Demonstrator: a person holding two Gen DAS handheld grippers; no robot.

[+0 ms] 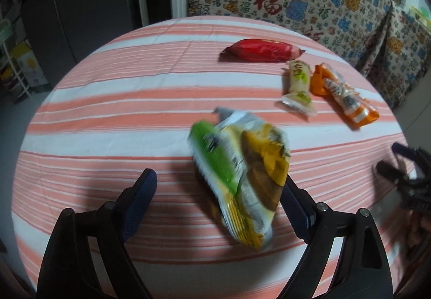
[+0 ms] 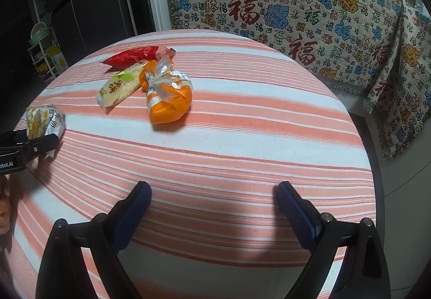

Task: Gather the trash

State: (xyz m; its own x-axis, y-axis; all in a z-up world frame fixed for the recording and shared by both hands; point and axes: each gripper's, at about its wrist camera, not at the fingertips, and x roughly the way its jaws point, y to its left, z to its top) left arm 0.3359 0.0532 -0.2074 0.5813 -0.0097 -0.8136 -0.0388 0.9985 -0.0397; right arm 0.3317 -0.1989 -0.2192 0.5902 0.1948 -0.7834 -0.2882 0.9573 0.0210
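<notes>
Between spread jaws, crinkly green-yellow wrapper (image 1: 239, 177) (glossy, blurred).

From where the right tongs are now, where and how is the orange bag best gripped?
Grip the orange bag at its tied neck, where string pinches it narrow. The body below looks puffy and wide. The open right tongs could likely come from the near side, fingers straddling the neck, clear of the yellow-green wrapper beside it.

On the table (image 1: 107, 121) I see a large snack bag (image 1: 239, 177) nearest my left gripper (image 1: 218, 185), between its fingers. Farther back right lie three wrappers (image 1: 299, 89) clustered together, a long packet (image 1: 258, 50) behind them. A patterned cloth (image 2: 296, 2) hangs beyond the table.
</notes>
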